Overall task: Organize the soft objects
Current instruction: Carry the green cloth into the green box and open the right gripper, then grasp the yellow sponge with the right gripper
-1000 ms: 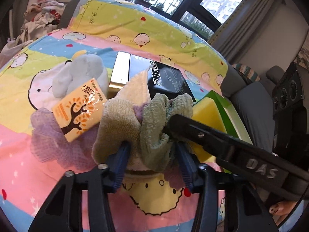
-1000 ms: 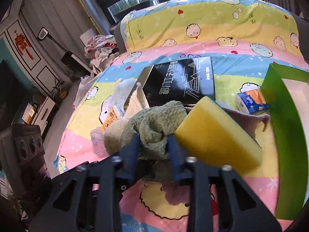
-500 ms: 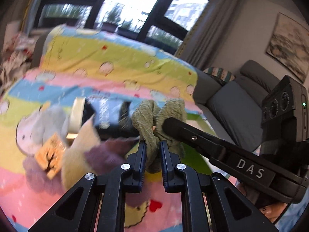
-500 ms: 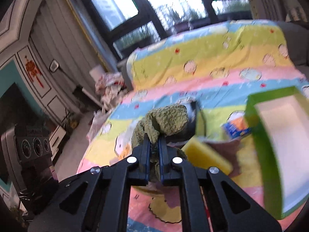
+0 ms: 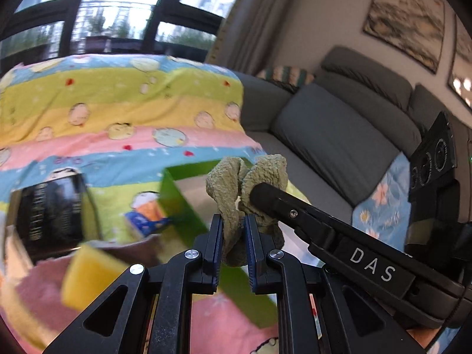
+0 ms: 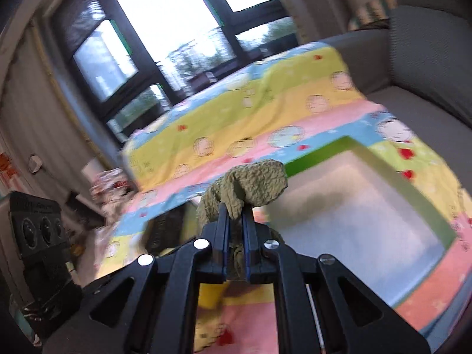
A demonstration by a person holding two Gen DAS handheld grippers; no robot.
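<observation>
Step in hand: carrying the green towel (image 5: pixel 267 177) toward the green box (image 6: pixel 413 194), judged from its position.
Left gripper (image 5: pixel 231 237): clamped on a fold of the towel.
Right gripper (image 6: pixel 235 230): clamped on the same towel.
Towel: bunched, held clear of the striped blanket (image 5: pixel 118 109), near the box's edge.
Next move: bring both grippers over the box's open interior, lower, then release together.
Left behind: yellow sponge (image 5: pixel 88 277).

**A living room in a home**

A grey sofa (image 5: pixel 333 135) with deep back cushions fills the right side. Framed landscape paintings (image 5: pixel 404 17) hang on the wall above the sofa. To the left of the sofa, dark-framed windows (image 5: pixel 112 14) with curtains look out on greenery. A cartoon-print blanket (image 5: pixel 118 112) in bright stripes is spread just beside the sofa.
</observation>
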